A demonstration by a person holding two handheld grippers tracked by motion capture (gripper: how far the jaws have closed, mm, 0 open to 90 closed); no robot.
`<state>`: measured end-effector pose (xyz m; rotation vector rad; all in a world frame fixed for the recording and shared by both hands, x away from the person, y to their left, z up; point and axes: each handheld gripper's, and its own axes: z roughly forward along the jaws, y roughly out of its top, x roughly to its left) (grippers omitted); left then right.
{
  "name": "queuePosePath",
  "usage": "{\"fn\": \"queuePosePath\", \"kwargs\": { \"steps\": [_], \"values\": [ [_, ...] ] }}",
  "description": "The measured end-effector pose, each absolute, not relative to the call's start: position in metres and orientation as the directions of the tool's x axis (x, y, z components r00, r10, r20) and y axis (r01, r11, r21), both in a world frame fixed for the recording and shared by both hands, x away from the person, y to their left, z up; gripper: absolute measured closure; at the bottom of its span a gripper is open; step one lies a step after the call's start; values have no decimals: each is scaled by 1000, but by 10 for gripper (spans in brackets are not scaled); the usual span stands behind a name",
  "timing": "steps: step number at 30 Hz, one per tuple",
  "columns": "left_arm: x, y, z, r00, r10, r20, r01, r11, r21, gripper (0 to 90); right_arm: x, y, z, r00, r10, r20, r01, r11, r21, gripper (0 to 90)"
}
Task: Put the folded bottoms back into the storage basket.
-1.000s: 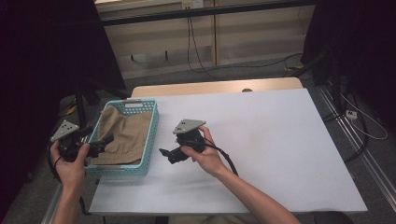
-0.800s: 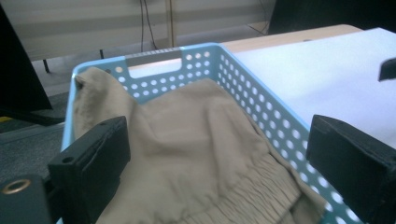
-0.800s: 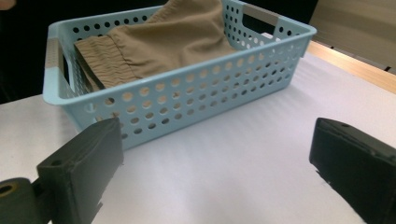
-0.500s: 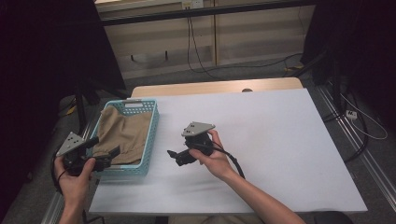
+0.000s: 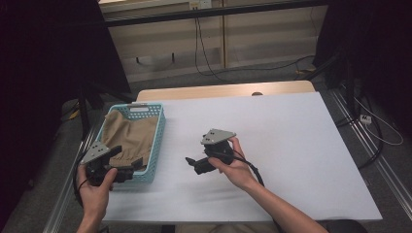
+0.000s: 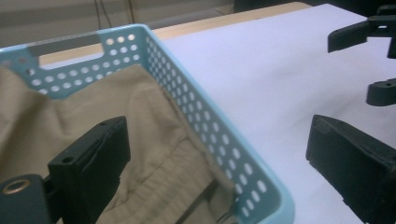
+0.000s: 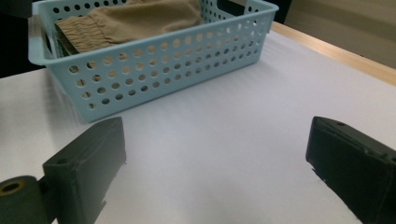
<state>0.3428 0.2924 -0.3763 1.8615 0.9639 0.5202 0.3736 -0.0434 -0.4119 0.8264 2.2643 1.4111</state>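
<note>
A light blue perforated basket [image 5: 156, 130] stands at the table's left and holds a folded tan garment [image 5: 130, 137]. My left gripper [image 5: 127, 171] is at the basket's near end, open. In the left gripper view its jaws straddle the basket's side wall [image 6: 219, 140], with one jaw over the tan garment [image 6: 154, 121] and the other over the white table [image 6: 261, 79]. My right gripper [image 5: 192, 162] is open and low over the table's middle, pointing at the basket [image 7: 154, 60]. Nothing lies between the jaws of the right gripper [image 7: 215, 140].
The white table [image 5: 301, 145] stretches to the right of the hands, with a wooden strip [image 5: 223, 91] along its far edge. Cables [image 5: 204, 53] run over the floor behind. The right gripper [image 6: 369, 60] shows at the upper right of the left gripper view.
My left gripper has drawn back along the basket toward its near end and slightly right. The right gripper has shifted a little nearer to the person. Both stay open.
</note>
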Motion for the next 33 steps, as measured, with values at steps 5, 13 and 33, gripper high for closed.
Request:
{"fn": "queuePosePath", "kwargs": {
  "steps": [5,13,33],
  "values": [
    [346,279,-379,617,786,-43,387,-256,886,65,374,-55,-409,-757,653,21,301,319,898,50],
    [352,262,-381,636,768,-71,403,-252,880,65,372,-68,-408,-726,688,6,311,321,895,54],
    [359,203,-397,706,707,-25,347,-314,884,80,355,-112,-414,-672,741,17,343,291,893,47]
  ]
}}
